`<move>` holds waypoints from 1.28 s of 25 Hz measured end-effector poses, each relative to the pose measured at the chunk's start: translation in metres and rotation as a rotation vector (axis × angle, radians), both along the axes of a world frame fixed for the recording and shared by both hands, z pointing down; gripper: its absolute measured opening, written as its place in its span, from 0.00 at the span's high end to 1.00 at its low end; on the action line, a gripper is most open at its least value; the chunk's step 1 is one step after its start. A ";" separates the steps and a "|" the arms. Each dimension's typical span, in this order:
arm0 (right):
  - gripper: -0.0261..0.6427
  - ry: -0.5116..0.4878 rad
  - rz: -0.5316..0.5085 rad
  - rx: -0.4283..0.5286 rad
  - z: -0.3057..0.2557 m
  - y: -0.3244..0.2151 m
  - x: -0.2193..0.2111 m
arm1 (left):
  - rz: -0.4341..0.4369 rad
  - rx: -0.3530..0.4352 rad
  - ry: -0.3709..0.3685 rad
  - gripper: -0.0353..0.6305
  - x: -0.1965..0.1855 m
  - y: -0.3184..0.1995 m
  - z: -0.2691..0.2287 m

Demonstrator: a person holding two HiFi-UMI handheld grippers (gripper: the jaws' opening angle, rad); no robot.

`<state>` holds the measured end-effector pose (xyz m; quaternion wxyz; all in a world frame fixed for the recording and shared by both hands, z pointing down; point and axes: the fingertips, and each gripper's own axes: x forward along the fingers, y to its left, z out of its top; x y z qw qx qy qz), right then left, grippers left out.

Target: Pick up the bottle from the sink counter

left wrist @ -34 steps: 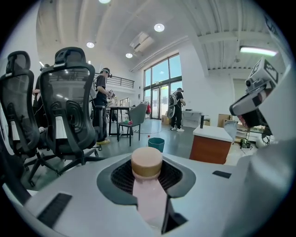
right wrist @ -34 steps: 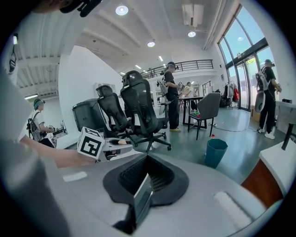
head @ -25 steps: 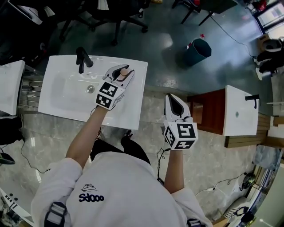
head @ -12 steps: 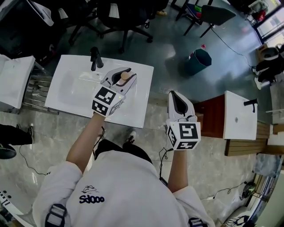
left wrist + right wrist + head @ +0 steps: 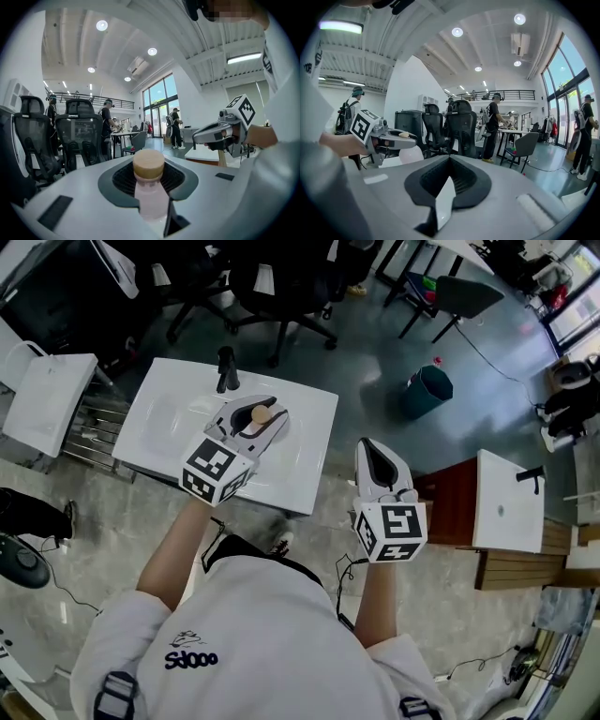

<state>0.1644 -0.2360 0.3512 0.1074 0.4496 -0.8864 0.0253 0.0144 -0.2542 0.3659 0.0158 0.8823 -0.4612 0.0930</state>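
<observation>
**Bottle is off the counter**

The left gripper (image 5: pixel 255 416) clamps the bottle (image 5: pixel 149 187) at the neck and has carried it up from the sink (image 5: pixel 314 442) this last second, so the pick-up looks done. The right gripper (image 5: pixel 373 457) hangs alongside, closed and empty. The tap (image 5: pixel 227 369) stands just behind, the chairs (image 5: pixel 281 277) well apart. Nothing is in the way.

The bottle (image 5: pixel 262 414) had a pale pink, translucent body and a round tan cap. It stood upright, cap up, pinched at the neck between the jaws of the left gripper (image 5: pixel 265 409). It was held above the right half of the white sink tabletop (image 5: pixel 302 474), its lower body hidden.
</observation>
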 end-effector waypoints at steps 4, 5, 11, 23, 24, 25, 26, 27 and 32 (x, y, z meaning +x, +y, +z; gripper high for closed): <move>0.95 0.002 -0.011 0.017 -0.011 0.005 -0.004 | -0.019 0.027 0.002 0.78 -0.011 0.013 -0.010; 0.95 0.003 -0.009 0.022 -0.013 0.006 -0.004 | -0.022 0.031 0.003 0.78 -0.013 0.015 -0.012; 0.95 0.009 0.003 0.044 -0.018 0.011 -0.011 | -0.015 0.036 0.003 0.78 -0.025 0.030 -0.020; 0.95 0.023 -0.001 0.060 -0.023 0.008 -0.027 | 0.007 0.065 -0.002 0.78 -0.033 0.037 -0.036; 0.95 0.028 0.000 0.061 -0.023 0.007 -0.026 | 0.011 0.066 -0.001 0.78 -0.032 0.036 -0.038; 0.95 0.033 0.002 0.061 -0.023 0.007 -0.026 | 0.013 0.066 -0.001 0.78 -0.031 0.035 -0.038; 0.95 0.036 0.003 0.061 -0.022 0.006 -0.026 | 0.014 0.065 0.000 0.78 -0.030 0.034 -0.038; 0.95 0.037 0.003 0.061 -0.022 0.005 -0.025 | 0.015 0.064 0.000 0.78 -0.030 0.033 -0.038; 0.95 0.043 0.002 0.058 -0.018 0.002 -0.024 | 0.007 0.052 -0.005 0.78 -0.029 0.030 -0.029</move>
